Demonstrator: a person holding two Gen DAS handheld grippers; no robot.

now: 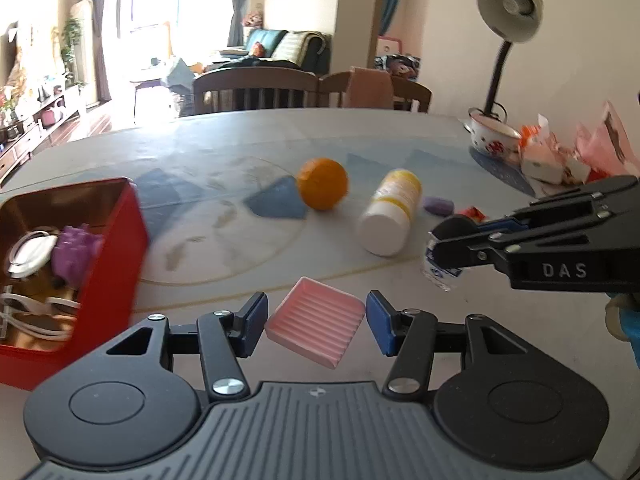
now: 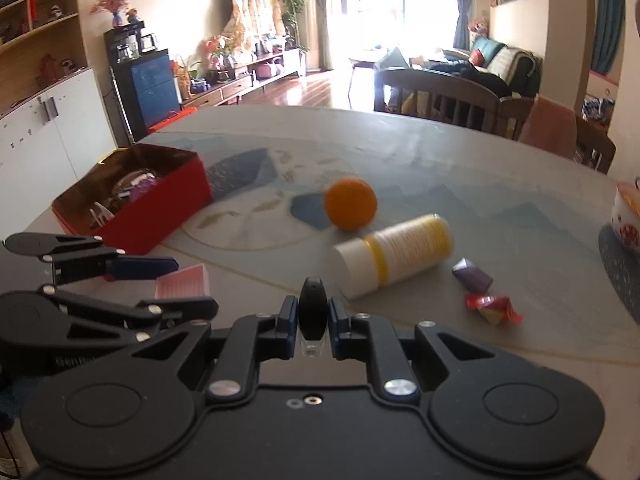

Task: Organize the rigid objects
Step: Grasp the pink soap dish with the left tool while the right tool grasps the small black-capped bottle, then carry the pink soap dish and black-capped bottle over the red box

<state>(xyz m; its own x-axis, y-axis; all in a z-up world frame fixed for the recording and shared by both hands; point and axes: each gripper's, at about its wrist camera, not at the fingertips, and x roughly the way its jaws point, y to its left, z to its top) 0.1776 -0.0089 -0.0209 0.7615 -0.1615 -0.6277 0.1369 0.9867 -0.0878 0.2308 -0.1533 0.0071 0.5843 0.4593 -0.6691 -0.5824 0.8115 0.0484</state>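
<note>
My left gripper (image 1: 316, 310) is shut on a pink ribbed dish (image 1: 320, 320), held tilted above the table just right of the open red tin box (image 1: 116, 240). In the right wrist view the same dish (image 2: 188, 286) shows between the left gripper's fingers (image 2: 144, 266), in front of the red box (image 2: 160, 208). My right gripper (image 2: 313, 308) is shut on a small clear bottle with a black cap (image 2: 313, 312); the left wrist view shows that bottle (image 1: 436, 268) hanging from its tip. An orange (image 1: 322, 184), a white bottle with a yellow label (image 1: 390, 216) lying on its side, and a purple candy (image 1: 439, 205) rest on the table beyond.
The red box holds a purple toy (image 1: 74, 252), a round mirror and white cables. A red wrapper (image 2: 494, 308) lies by the purple candy. A desk lamp (image 1: 508, 12), a floral cup (image 1: 492, 136) and snack packets (image 1: 560, 152) crowd the far right. Chairs stand along the far edge.
</note>
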